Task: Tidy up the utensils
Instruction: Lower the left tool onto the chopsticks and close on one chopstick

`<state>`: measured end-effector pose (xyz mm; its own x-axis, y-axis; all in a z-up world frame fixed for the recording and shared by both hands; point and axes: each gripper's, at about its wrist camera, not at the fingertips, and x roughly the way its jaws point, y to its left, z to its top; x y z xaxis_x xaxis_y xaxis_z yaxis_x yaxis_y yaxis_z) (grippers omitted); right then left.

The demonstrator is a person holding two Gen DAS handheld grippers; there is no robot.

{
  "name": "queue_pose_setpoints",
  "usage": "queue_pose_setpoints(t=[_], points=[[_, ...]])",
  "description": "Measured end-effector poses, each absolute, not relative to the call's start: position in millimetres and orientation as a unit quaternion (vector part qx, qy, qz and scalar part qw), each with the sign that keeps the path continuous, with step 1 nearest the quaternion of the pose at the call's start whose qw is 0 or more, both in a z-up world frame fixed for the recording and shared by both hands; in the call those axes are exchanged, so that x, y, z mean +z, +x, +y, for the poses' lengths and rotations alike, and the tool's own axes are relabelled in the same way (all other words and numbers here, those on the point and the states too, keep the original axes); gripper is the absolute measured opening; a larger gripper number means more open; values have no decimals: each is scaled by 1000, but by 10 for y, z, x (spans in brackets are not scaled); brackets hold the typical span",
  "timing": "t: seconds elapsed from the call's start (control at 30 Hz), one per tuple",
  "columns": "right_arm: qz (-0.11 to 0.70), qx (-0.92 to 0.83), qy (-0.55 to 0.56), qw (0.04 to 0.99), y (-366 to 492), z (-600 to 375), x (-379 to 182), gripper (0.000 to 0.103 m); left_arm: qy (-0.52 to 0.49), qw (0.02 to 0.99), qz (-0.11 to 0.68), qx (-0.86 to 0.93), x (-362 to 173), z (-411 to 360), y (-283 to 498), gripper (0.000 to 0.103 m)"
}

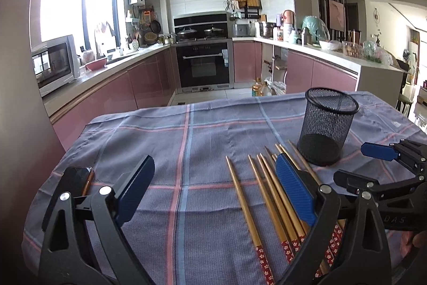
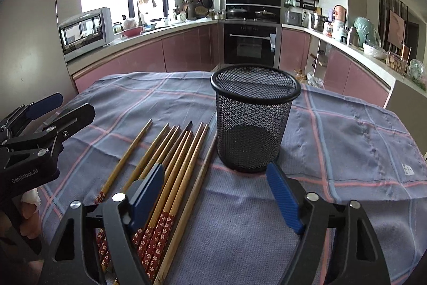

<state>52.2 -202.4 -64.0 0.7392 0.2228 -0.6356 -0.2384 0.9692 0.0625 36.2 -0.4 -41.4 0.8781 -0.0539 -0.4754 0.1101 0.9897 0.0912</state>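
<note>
A: Plaid cloth (image 2: 347, 146) rumpled over the table; could snag and drag. Mesh cup (image 2: 254, 119) upright at twelve o'clock from the right gripper (image 2: 217, 194), empty, light — likely to tip if bumped.

B: Chopsticks (image 2: 170, 164) loose, fanned at ten o'clock of the cup, just beside it. Could roll or scatter.

A: Right gripper spread, pinching nothing. Left gripper (image 1: 213, 188) spread too, empty, right pad over the sticks.

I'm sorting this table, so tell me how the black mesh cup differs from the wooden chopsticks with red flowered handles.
The black mesh cup stands upright; the wooden chopsticks with red flowered handles lie flat. The cup is one wide, empty metal-mesh holder; the chopsticks are several thin sticks fanned side by side. Both rest on the blue plaid cloth.
</note>
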Motion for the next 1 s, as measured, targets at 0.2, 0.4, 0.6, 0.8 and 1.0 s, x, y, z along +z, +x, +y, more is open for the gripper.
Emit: queue_pose_setpoints(t=[0.2, 0.4, 0.6, 0.8, 1.0], points=[[382, 129, -13, 915, 656, -1983, -791, 54, 83, 946, 304, -80, -712, -60, 548, 77], [418, 139, -13, 898, 796, -1950, -912, 44, 93, 927, 347, -110, -927, -123, 693, 66], [425, 143, -18, 894, 881, -1908, -927, 38, 87, 907, 392, -124, -1050, -172, 873, 47], [430, 159, 1, 889, 963, -1903, -933, 21, 67, 896, 417, -139, -1124, -178, 1014, 30], [436, 181, 42, 881, 987, -1992, -922, 9, 39, 892, 425, -147, -1124, -154, 1069, 14]])
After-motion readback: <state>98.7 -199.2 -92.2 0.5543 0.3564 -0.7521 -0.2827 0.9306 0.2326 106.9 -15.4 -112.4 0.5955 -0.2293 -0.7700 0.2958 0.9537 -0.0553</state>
